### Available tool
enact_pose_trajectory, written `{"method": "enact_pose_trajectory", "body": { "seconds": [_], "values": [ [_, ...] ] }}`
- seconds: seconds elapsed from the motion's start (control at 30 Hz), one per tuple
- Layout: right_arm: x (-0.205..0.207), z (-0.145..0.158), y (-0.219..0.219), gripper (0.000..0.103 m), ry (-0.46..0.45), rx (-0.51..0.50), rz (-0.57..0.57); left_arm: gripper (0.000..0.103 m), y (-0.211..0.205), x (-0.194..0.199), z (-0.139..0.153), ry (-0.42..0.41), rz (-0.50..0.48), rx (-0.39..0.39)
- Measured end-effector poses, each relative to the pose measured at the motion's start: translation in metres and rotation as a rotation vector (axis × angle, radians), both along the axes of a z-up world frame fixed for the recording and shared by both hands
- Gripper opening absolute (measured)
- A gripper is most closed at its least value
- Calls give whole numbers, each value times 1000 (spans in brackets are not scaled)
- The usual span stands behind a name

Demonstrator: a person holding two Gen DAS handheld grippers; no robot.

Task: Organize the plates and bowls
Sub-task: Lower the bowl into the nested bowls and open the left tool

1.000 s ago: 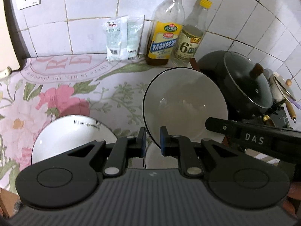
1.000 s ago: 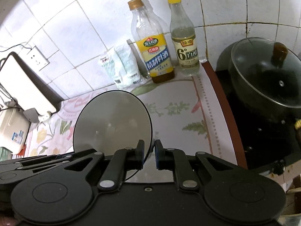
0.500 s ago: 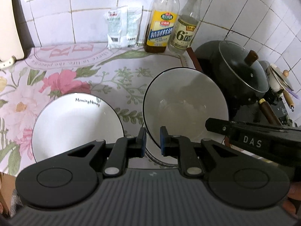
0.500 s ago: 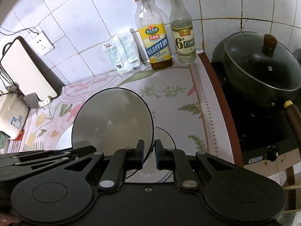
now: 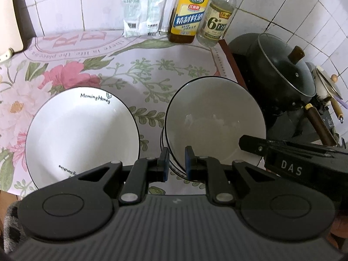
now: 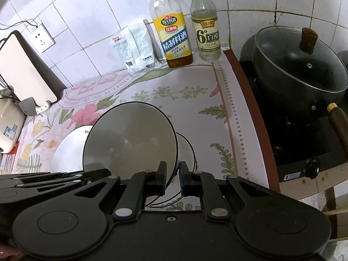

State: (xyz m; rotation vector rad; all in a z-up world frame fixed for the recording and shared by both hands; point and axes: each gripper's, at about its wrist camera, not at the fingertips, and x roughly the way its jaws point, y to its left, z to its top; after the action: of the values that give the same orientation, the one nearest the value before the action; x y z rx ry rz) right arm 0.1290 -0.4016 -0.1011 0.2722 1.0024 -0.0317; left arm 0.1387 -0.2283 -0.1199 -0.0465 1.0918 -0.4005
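Both hand-held grippers are clamped on the rim of one bowl [image 5: 215,121]: the left hand-held gripper [image 5: 176,163] pinches its near edge, and the right hand-held gripper [image 6: 173,177] pinches the rim further round, with the bowl tilted up between them. A second ago the bowl hung higher, with the stack of bowls [image 6: 184,152] barely in sight under it; now the two grippers have come down and that stack shows just beneath and behind the held bowl, close to it. I judge the bowl is about to be nested on the stack, not yet seated.

The held bowl is glazed, pale grey-white ceramic, round and deep, with a thin dark line around the lip; its inside shines with soft reflections. Left of the stack lies a wide, shallow white plate [image 5: 80,134] with the same dark edge and small printed lettering, flat on the table [image 5: 152,56], which is covered by a smooth floral cloth. Right of the stack sits a black pot [image 5: 280,65] with a glass lid and wooden knob.
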Motion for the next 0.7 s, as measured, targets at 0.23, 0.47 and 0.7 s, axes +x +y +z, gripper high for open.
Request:
{"method": "enact_pose_trajectory", "body": {
  "seconds": [0.23,0.47,0.7],
  "values": [
    [7,-2,4,16,-1,-57,18,13,7,11,-13,39,32,-67],
    [12,-6,9,16,-9,-113,45,13,1,13,-25,70,34,-42],
    [9,-17,8,16,-7,-121,58,13,-5,13,-31,72,33,1]
  ]
}}
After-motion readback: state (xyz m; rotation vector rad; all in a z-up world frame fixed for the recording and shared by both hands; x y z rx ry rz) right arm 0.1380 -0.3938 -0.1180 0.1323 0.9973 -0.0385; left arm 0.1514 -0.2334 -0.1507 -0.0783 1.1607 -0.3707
